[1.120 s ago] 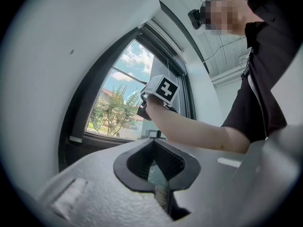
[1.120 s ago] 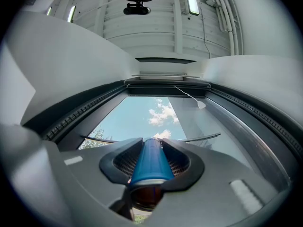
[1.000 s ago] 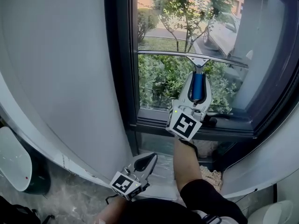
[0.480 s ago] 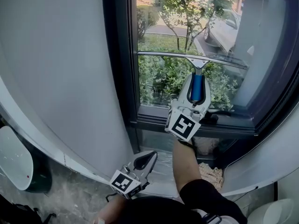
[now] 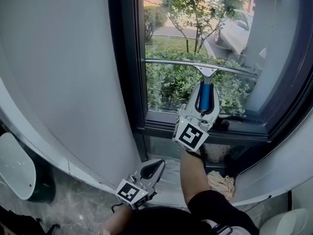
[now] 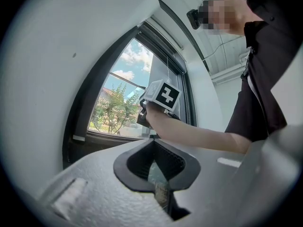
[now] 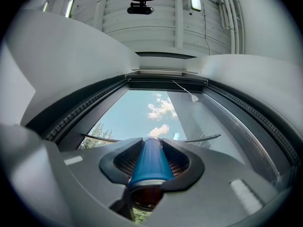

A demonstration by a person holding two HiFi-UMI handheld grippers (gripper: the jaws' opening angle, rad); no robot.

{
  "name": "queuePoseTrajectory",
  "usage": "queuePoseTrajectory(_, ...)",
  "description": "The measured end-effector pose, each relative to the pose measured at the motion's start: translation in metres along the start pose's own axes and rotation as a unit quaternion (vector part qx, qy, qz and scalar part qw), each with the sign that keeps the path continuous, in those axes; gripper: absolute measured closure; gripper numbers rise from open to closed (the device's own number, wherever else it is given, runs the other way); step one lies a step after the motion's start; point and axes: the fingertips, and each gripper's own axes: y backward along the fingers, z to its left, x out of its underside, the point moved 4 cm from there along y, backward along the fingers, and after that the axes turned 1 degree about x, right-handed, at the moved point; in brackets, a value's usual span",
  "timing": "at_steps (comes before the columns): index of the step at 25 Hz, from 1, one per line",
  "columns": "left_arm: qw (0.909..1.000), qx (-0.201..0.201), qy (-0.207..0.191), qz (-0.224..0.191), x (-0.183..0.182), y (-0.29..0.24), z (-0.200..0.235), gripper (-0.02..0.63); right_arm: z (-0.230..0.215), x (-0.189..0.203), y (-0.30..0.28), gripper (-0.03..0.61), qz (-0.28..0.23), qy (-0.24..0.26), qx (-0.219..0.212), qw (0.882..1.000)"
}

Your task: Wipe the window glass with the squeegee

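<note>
The squeegee (image 5: pixel 205 96) has a blue handle and a long metal blade (image 5: pixel 195 64) that lies level across the window glass (image 5: pixel 195 33). My right gripper (image 5: pixel 206 93) is shut on the blue handle (image 7: pixel 147 161), holding it up against the pane. In the right gripper view the blade (image 7: pixel 199 139) shows as a thin dark bar on both sides of the handle. My left gripper (image 5: pixel 155 168) hangs low near the floor, away from the window, jaws closed with nothing between them (image 6: pixel 158 174).
A dark window frame (image 5: pixel 124 62) borders the glass on the left and a dark sill (image 5: pixel 220 133) runs below. White wall (image 5: pixel 63 72) fills the left. A crumpled cloth (image 5: pixel 221 181) lies on the floor under the sill. A white object (image 5: pixel 14 165) sits far left.
The right gripper has drawn the squeegee down the glass a little; the blade sits lower than a second ago. The left gripper has stayed put.
</note>
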Motion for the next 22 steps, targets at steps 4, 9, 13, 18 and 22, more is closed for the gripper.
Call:
queuePoseTrajectory(4,1.0000,0.001,0.006,0.008,-0.003,-0.001,-0.005,0.614,-0.003,0.007,0.006,0.445,0.006,0.010,-0.001,1.000)
queuePoseTrajectory(9,0.9999,-0.002,0.011,0.010,-0.003,0.002,-0.005,0.614,-0.004,0.013,0.011,0.445,0.008,0.018,0.000,1.000)
queuePoseTrajectory(13,0.9998,-0.004,0.016,0.007,-0.005,0.001,-0.003,0.614,-0.002,0.014,0.012,0.445,0.008,0.016,0.002,1.000)
queuePoseTrajectory(18,0.9998,-0.008,0.016,0.007,0.004,0.004,0.000,0.614,-0.003,0.018,0.018,0.445,0.016,0.016,0.003,1.000)
queuePoseTrajectory(22,0.9997,-0.007,0.018,0.013,0.003,0.002,0.000,0.614,-0.003,0.022,0.022,0.445,0.021,0.023,0.002,1.000)
